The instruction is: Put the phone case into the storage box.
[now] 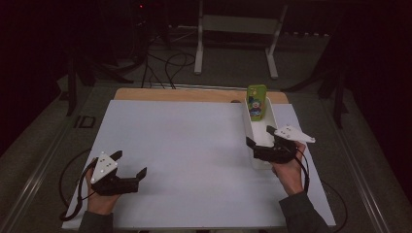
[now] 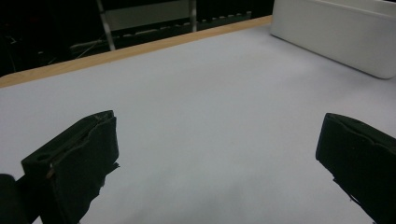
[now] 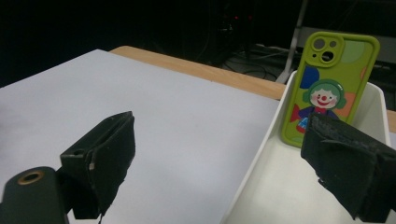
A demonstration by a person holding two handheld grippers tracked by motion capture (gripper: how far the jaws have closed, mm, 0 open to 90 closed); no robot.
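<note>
A green phone case (image 1: 256, 101) printed with a clown leans upright against the far end of a long white bin (image 1: 249, 127) at the table's right. My right gripper (image 1: 261, 136) hovers open at the bin's near end. It straddles the left wall, one jaw over the mat and the other inside. The right gripper view shows the phone case (image 3: 334, 84) ahead, past the right gripper (image 3: 219, 158) and the bin wall (image 3: 261, 158). My left gripper (image 1: 130, 164) is open and empty over the near left of the mat. From the left gripper (image 2: 215, 154) the bin (image 2: 345, 37) sits far to the right.
A pale mat (image 1: 184, 155) covers the table, and a wooden strip (image 1: 170, 93) shows along the far edge. Behind the table, a white stand's legs (image 1: 198, 48) and loose cables (image 1: 167, 65) lie on the dark floor.
</note>
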